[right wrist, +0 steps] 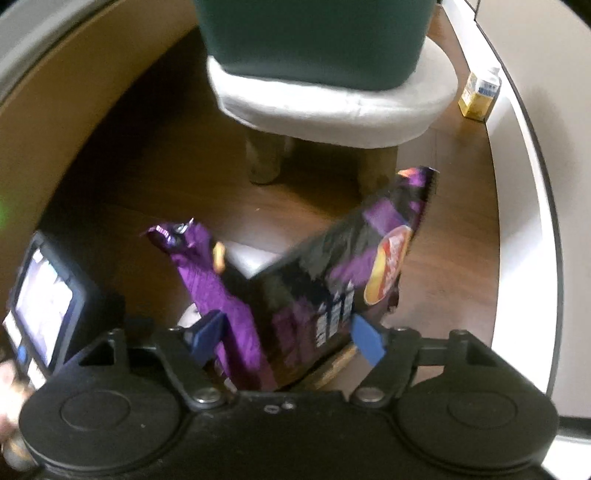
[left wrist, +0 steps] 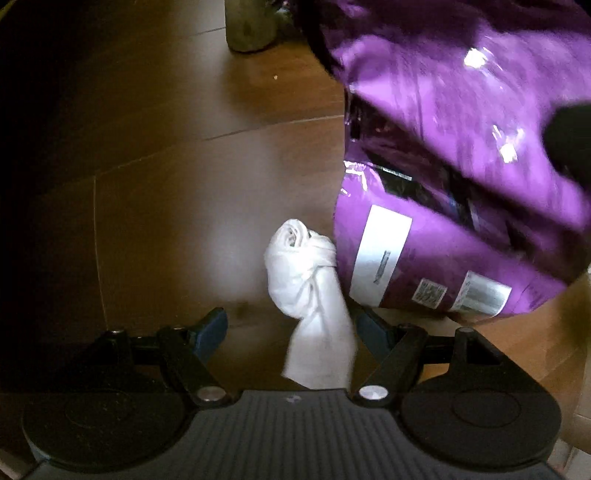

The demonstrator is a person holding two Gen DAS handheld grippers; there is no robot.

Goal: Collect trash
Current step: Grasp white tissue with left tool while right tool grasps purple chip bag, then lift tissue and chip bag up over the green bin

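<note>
In the left wrist view a crumpled white tissue [left wrist: 310, 288] hangs between the spread fingers of my left gripper [left wrist: 291, 328], above the wooden floor [left wrist: 159, 206]; its lower end passes by the right finger and I cannot tell what holds it. A large purple chip bag [left wrist: 454, 170] fills the right of that view, blurred. In the right wrist view the same purple chip bag [right wrist: 314, 284] stands up between the fingers of my right gripper [right wrist: 288, 336], whose blue pads are wide apart and do not visibly pinch it.
A white round stool [right wrist: 332, 107] with a dark green bin [right wrist: 314, 40] on it stands ahead. A yellow drink carton [right wrist: 480, 92] stands on the floor by the white wall. A lit phone screen [right wrist: 40, 302] of the left gripper shows at left. A stool leg [left wrist: 251, 26] is ahead.
</note>
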